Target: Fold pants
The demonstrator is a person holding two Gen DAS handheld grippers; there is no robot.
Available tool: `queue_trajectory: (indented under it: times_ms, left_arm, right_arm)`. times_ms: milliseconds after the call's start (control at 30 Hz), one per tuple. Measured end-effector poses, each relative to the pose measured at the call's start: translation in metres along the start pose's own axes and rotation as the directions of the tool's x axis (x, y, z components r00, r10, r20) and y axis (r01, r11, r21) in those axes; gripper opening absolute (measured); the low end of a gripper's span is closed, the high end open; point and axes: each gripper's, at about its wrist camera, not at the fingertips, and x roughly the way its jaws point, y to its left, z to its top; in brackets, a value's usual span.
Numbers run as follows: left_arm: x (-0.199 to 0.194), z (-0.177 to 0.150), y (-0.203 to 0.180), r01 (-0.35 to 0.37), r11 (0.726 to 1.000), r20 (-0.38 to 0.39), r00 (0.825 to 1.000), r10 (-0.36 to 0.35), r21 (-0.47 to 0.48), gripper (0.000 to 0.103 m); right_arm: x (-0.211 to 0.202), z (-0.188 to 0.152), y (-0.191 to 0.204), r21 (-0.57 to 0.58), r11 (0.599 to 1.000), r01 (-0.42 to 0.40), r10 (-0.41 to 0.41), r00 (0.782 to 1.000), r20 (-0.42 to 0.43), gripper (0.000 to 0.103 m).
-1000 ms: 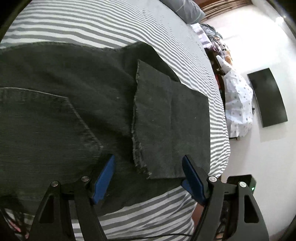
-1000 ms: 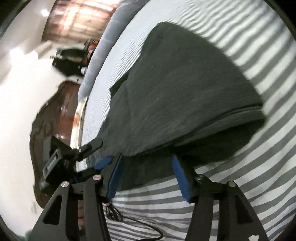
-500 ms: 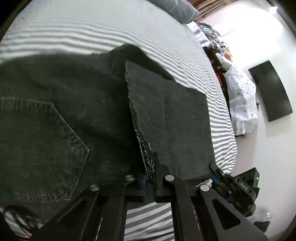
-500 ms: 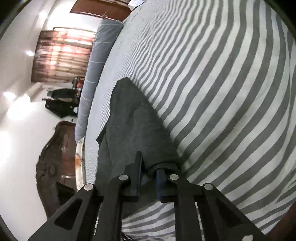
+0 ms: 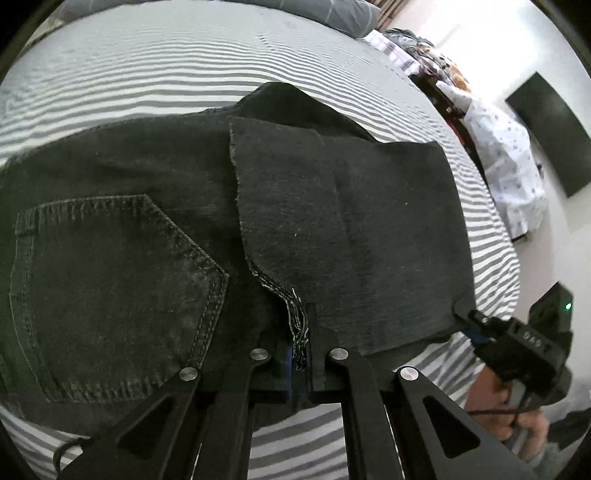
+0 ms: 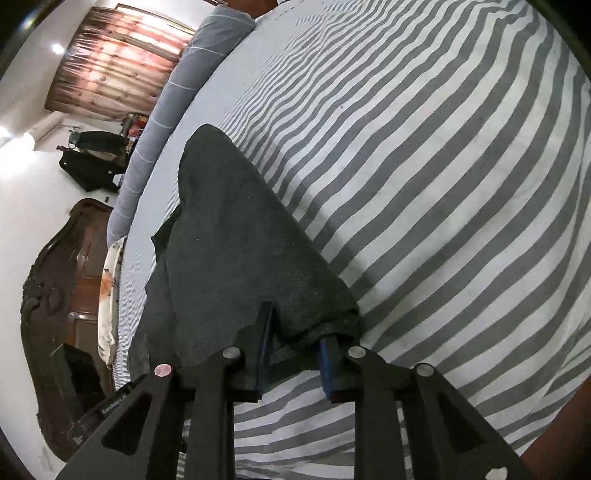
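Left wrist view: the dark pants [image 5: 155, 229] lie spread on the striped bed sheet [image 5: 166, 70], a back pocket [image 5: 110, 295] on the left and the folded-over leg panel [image 5: 362, 236] lying on top at the right. The left gripper [image 5: 301, 343] comes in from the near edge, its jaws pressed together on the frayed hem [image 5: 297, 317] of that panel; the blue pads are almost wholly hidden by the cloth and the black fingers. The near part of the pants disappears under the gripper frame. At the right edge the right gripper [image 5: 467, 319] reaches in from the near right, its tip touching the panel's near right corner; its jaws are too small here to make out. Below it a hand [image 5: 517, 410] grips the handle, partly cut off by the lens rim. A pillow [image 5: 332, 14] lies at the far end of the bed, with a heap of clothes [image 5: 509, 162] and a dark screen [image 5: 550, 133] on the wall beyond the bed's right side.

Right wrist view: the right gripper [image 6: 295, 343] enters from the near edge and the pants [image 6: 236, 258] run away from it toward the far left over the striped sheet [image 6: 424, 166]. Its jaws stand a little apart with the thick folded edge bunched between them; the left pad [image 6: 266, 332] is half buried in the cloth, and the right pad [image 6: 327, 365] sits under the fold's corner. Whether the pads actually bite the cloth cannot be told. A long bolster [image 6: 177, 92] lies along the far left of the bed, with a dark wooden headboard [image 6: 55, 295] at the left edge.
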Motion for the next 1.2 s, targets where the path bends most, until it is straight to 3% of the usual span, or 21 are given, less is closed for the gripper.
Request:
queue_trajectory:
  times_ms: [100, 200, 233, 367, 567, 767, 933, 1067, 1200]
  left_arm:
    - [-0.001, 0.000, -0.006, -0.021, 0.999, -0.005, 1.000, 0.021, 0.025, 0.007]
    - [-0.009, 0.001, -0.006, -0.025, 1.000, -0.012, 1.000, 0.025, 0.012, 0.017]
    - [-0.014, 0.000, -0.004, -0.043, 0.999, -0.011, 0.999, 0.043, 0.011, 0.023]
    - [-0.041, -0.002, 0.003, -0.110, 0.994, 0.058, 0.992, 0.108, 0.029, 0.024]
    - [-0.064, 0.011, -0.013, -0.107, 0.991, 0.201, 0.976, 0.088, 0.086, 0.026]
    - [-0.030, 0.018, -0.030, -0.079, 0.987, 0.151, 0.987, 0.058, 0.141, 0.026]
    - [0.000, 0.021, -0.022, -0.117, 0.983, 0.096, 0.990, 0.104, 0.141, 0.026]
    - [0.011, 0.022, -0.015, -0.106, 0.984, 0.086, 0.992, 0.095, 0.144, 0.026]
    - [0.009, 0.026, -0.017, -0.109, 0.982, 0.081, 0.992, 0.097, 0.157, 0.026]
  right_arm:
    - [-0.002, 0.002, 0.005, -0.019, 1.000, 0.021, -0.022, 0.999, -0.026, 0.029]
    - [-0.009, 0.000, 0.016, -0.055, 0.998, 0.036, -0.040, 0.997, -0.061, 0.041]
    - [-0.014, -0.002, 0.020, -0.075, 0.996, 0.040, -0.045, 0.996, -0.073, 0.042]
    - [-0.030, -0.014, 0.040, -0.176, 0.984, -0.002, -0.023, 0.990, -0.140, 0.041]
    - [-0.042, 0.000, 0.085, -0.369, 0.927, 0.062, -0.075, 0.997, -0.020, 0.041]
    - [-0.001, 0.049, 0.121, -0.435, 0.888, 0.149, -0.148, 0.988, 0.037, 0.039]
    - [0.042, 0.085, 0.132, -0.450, 0.863, 0.230, -0.222, 0.972, 0.071, 0.039]
    - [0.082, 0.098, 0.127, -0.475, 0.824, 0.310, -0.327, 0.944, 0.049, 0.039]
    - [0.088, 0.096, 0.124, -0.480, 0.818, 0.316, -0.333, 0.942, 0.052, 0.041]
